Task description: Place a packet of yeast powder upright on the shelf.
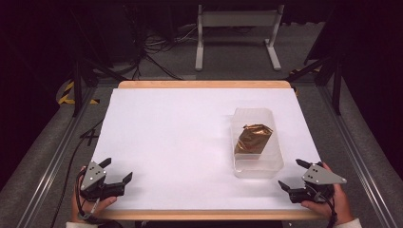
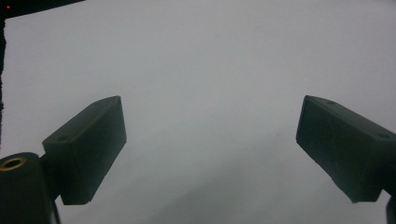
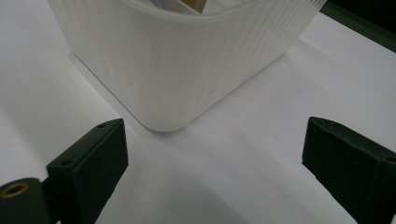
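**Both grippers wide open at the near edge, bin set to the right**

At the near left corner of the white table [image 1: 180, 142], the left gripper [image 1: 118, 171] rests in a hand, jaws spread wide with nothing between them. At the near right, the right gripper [image 1: 293, 175] is likewise spread wide and empty, pointing at a translucent plastic bin [image 1: 256, 164] just beyond it. Inside the bin lies a crumpled brown-gold packet [image 1: 253, 138]. Farther off, past the table, stands a grey metal frame [image 1: 236, 33] on the floor.

Translucent bin [image 3: 187, 65] cut off by the right gripper view's top edge.
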The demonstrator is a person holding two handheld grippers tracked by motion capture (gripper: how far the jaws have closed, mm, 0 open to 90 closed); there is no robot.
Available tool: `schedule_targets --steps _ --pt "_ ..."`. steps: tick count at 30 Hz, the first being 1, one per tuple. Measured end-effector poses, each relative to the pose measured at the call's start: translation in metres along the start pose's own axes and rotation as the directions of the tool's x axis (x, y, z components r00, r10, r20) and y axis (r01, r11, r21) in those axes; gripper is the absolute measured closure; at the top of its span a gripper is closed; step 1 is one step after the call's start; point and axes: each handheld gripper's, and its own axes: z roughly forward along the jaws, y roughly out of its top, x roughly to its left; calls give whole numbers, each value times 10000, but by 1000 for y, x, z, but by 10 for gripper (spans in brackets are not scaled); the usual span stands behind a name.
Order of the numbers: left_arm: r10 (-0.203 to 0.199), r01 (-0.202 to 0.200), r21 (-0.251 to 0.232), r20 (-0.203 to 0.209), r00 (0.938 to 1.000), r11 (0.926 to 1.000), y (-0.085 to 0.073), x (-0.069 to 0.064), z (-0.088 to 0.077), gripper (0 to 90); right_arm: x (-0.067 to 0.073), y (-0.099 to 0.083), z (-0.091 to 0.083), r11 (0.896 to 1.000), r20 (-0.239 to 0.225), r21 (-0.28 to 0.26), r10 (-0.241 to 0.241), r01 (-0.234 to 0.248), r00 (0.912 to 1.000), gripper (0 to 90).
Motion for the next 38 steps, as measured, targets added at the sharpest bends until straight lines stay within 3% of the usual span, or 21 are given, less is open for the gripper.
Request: schedule_targets --steps 4,11,15,38 --pt "-165 166 -132 60 9998 9998 -2 3 -1 88 -1 0 0 10000 36 -50 85 -85 10000 75" --pt "222 -222 -58 -18 9998 9997 1 -2 -1 87 0 0 -1 10000 32 -50 51 -51 10000 74" --pt "108 -108 -21 -51 9999 9999 1 -1 0 87 0 0 -1 9999 59 -91 43 -43 10000 74" --pt "442 -442 178 18 9990 9989 4 -7 4 86 0 0 -2 9998 46 -142 101 -100 9999 72"
